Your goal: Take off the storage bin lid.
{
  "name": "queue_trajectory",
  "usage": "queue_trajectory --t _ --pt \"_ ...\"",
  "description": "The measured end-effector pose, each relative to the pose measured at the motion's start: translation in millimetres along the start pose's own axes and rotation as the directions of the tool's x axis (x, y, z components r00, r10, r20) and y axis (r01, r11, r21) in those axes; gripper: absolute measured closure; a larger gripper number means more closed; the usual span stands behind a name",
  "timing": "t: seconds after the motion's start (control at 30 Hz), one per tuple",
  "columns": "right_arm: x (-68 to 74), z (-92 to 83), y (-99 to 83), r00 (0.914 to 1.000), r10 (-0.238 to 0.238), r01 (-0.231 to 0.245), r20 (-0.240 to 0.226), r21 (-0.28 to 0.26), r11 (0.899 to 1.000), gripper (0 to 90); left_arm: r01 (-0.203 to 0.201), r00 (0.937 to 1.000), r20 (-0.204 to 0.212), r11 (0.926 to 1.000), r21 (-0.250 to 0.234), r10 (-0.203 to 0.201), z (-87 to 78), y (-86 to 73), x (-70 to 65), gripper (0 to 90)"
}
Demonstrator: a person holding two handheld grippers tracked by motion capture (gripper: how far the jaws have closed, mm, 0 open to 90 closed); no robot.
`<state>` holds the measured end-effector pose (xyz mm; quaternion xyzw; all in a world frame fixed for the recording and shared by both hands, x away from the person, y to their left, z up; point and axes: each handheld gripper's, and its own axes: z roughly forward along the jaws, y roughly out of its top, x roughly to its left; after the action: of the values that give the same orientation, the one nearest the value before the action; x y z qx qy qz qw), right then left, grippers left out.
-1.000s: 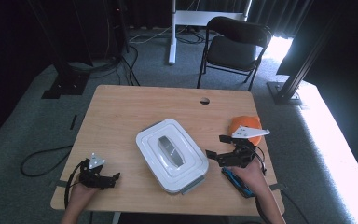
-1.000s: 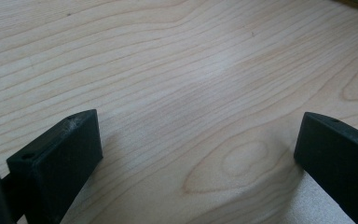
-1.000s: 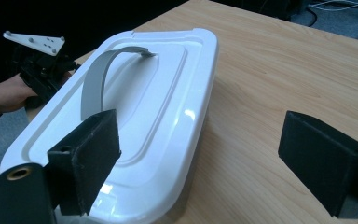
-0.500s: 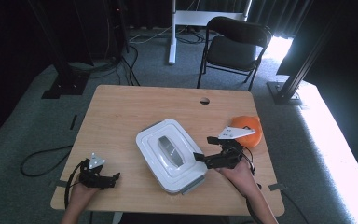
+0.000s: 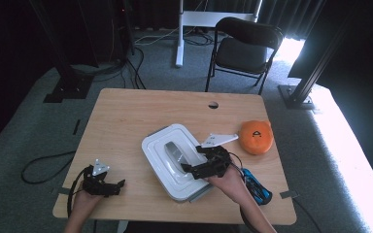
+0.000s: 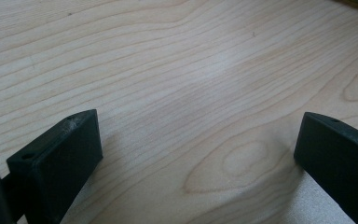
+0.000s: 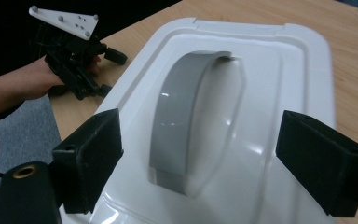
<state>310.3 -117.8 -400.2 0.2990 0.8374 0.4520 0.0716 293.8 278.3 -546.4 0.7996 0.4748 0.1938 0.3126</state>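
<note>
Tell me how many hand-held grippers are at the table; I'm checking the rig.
2: the left hand-held gripper rests near the wooden table's front left corner; the right hand-held gripper hovers over the white plastic lidded box.

R gripper point(image 5: 190, 168) over white lid point(image 5: 175, 160), jaws apart.

Surface: light wooden table point(image 5: 126, 121).
On it: white lidded container point(image 5: 175, 160) under the right fingers; orange pouch point(image 5: 255, 137) and blue tool point(image 5: 256, 187) beside them.
</note>
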Motion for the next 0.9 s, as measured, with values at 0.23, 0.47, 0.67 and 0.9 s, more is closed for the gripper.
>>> queue_trajectory --t 0.23,0.47,0.67,0.9 --pt "6.2 15.6 2.5 0.9996 -0.012 0.011 0.026 0.037 0.999 17.9 0.000 1.0000 0.000 1.0000 0.001 0.000 0.0 0.1 0.0 1.1" --pt "10.0 18.4 0.2 0.9977 -0.036 0.033 0.057 0.057 0.998 22.8 0.010 0.9999 -0.011 0.9999 0.002 -0.010 0.4 0.6 0.3 1.1" --pt "11.1 23.3 -3.3 0.9961 -0.028 0.022 0.084 0.078 0.997 25.9 0.022 0.9995 -0.023 0.9998 0.000 -0.022 1.1 1.2 1.6 1.1" --pt "11.8 24.1 -5.2 0.9947 -0.031 0.025 0.098 0.062 0.998 27.0 0.024 0.9994 -0.025 0.9997 0.000 -0.024 1.2 1.3 1.7 1.1"
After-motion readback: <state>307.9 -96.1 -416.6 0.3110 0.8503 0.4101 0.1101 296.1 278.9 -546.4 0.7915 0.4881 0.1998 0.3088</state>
